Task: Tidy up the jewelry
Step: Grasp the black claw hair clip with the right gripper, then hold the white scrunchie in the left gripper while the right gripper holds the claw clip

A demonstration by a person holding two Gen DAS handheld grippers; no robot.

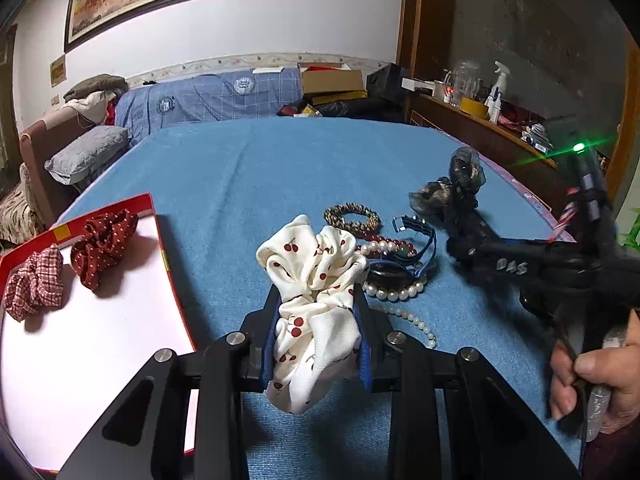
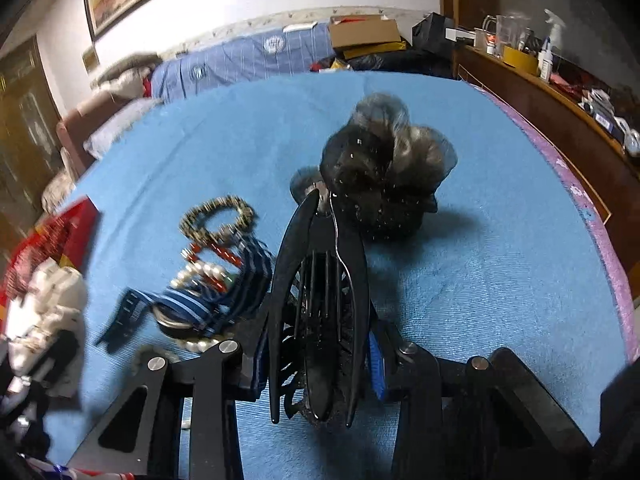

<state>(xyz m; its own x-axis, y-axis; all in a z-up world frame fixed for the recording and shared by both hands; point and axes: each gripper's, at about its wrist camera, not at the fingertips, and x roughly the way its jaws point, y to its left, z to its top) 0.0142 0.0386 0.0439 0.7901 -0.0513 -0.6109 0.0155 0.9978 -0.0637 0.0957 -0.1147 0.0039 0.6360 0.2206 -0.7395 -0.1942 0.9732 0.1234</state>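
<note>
1. Ahead of my left gripper, a heap of beads blocks the way.
2. To its left, the white tray has bare room.
3. Beyond my right gripper, the blue cloth lies open.

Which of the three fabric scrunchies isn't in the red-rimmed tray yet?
The white cherry-print scrunchie, clamped in the left gripper over the blue cloth. The red polka-dot scrunchie and red checked scrunchie already lie in the tray.
</note>
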